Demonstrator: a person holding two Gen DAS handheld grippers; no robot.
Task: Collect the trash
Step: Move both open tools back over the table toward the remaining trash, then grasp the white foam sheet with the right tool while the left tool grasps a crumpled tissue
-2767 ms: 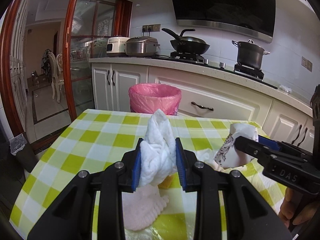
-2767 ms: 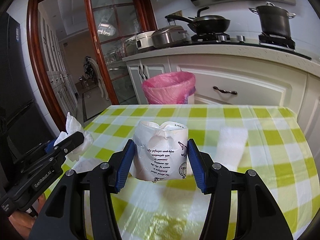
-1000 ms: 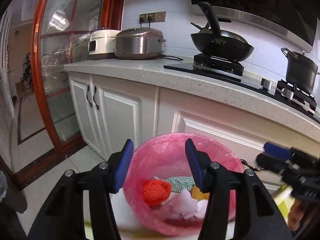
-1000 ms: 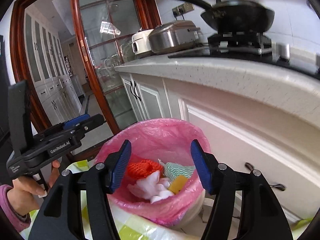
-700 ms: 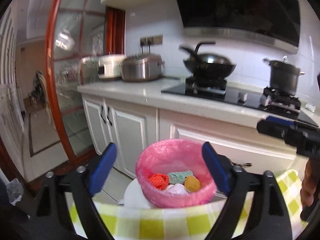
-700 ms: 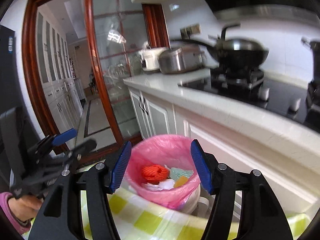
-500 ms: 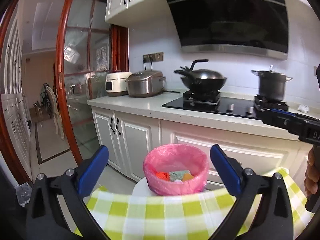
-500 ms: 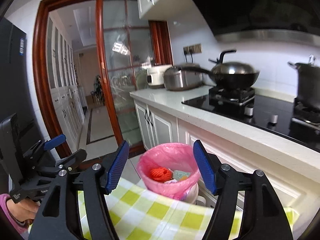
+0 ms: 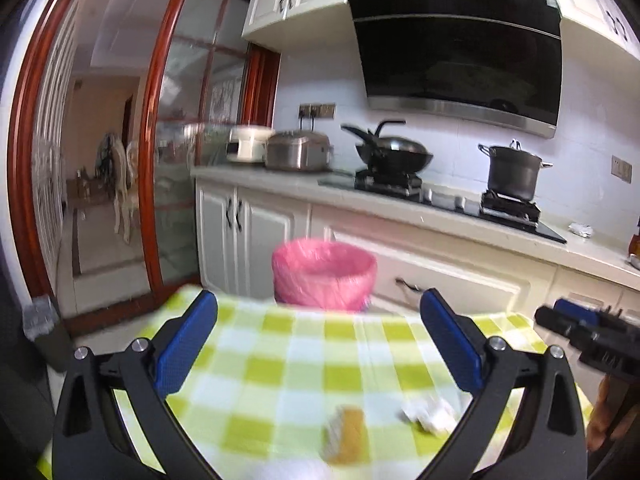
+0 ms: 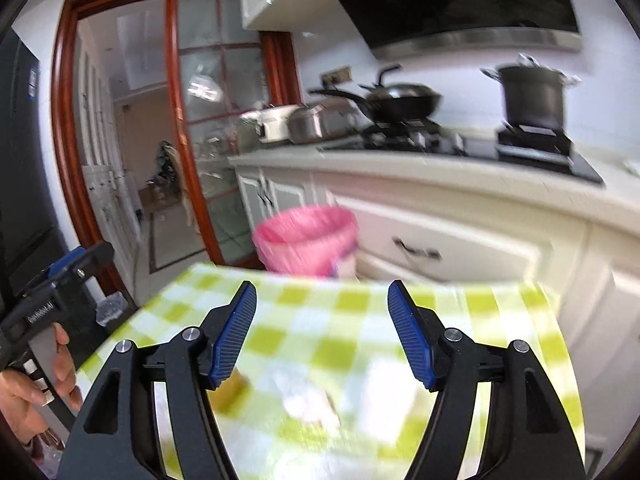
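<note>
The bin with a pink liner (image 9: 324,276) stands on the floor just past the far edge of the green-checked table (image 9: 280,364); the right wrist view shows the bin (image 10: 306,242) too. My left gripper (image 9: 319,296) hangs over the table, jaws wide open and empty. My right gripper (image 10: 322,286) is open and empty as well. On the cloth near me lie a blurred orange-yellow scrap (image 9: 346,434) and a crumpled white paper (image 9: 428,414). In the right wrist view the scrap (image 10: 230,394) and the white paper (image 10: 304,396) sit between the fingers' bases.
Behind the bin runs a white cabinet counter (image 9: 400,216) with a wok (image 9: 394,156), a pot (image 9: 512,174) and cookers. A red-framed glass door (image 9: 180,168) is at left. A hand (image 10: 28,392) holds the left gripper's handle.
Both grippers carried trash to the bin and let it go. Since a second ago both have pulled back from over the bin to above the table, and the left jaws have spread wider.
</note>
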